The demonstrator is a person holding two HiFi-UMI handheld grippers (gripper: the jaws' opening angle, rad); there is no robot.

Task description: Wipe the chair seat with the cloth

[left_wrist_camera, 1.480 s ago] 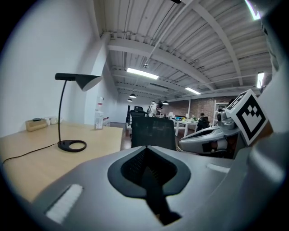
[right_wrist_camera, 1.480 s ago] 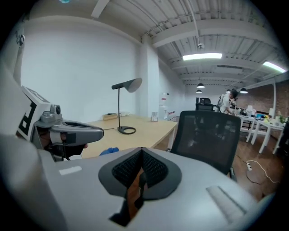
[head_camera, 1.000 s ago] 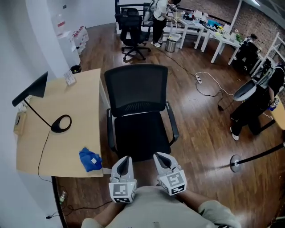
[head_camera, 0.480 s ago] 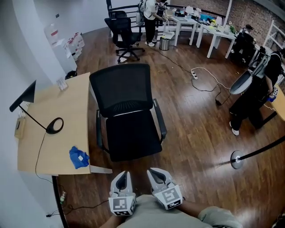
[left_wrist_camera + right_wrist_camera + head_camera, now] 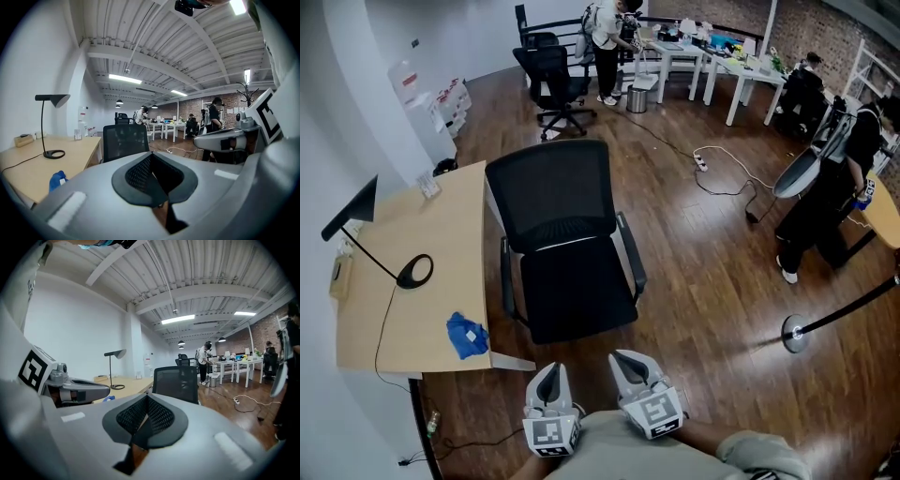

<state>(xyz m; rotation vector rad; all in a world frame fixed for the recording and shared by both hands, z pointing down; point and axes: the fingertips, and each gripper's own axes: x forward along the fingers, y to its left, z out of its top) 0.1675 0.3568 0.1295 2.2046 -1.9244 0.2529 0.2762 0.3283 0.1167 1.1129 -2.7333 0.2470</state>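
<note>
The black mesh office chair [image 5: 572, 291] stands in the middle of the head view with its seat bare. A crumpled blue cloth [image 5: 467, 336] lies on the near corner of the wooden desk [image 5: 422, 234], left of the chair. My left gripper [image 5: 548, 378] and right gripper [image 5: 630, 363] hang side by side at the bottom edge, a strip of floor short of the seat. Both are shut and hold nothing. The left gripper view shows shut pads [image 5: 140, 173], the cloth [image 5: 57, 180] and the chair [image 5: 125, 140]. The right gripper view shows shut pads [image 5: 157, 416] and the chair [image 5: 178, 380].
A black desk lamp [image 5: 414, 272] and its cord sit on the desk. A stanchion base [image 5: 794, 330] and a person [image 5: 825, 202] are at the right. A power strip cable [image 5: 722, 169] lies on the wood floor. Another office chair [image 5: 548, 75], white tables and people are at the back.
Both grippers have drawn back from the seat's front edge, and floor now shows between them and the chair. The cloth and chair have not moved on their own.
</note>
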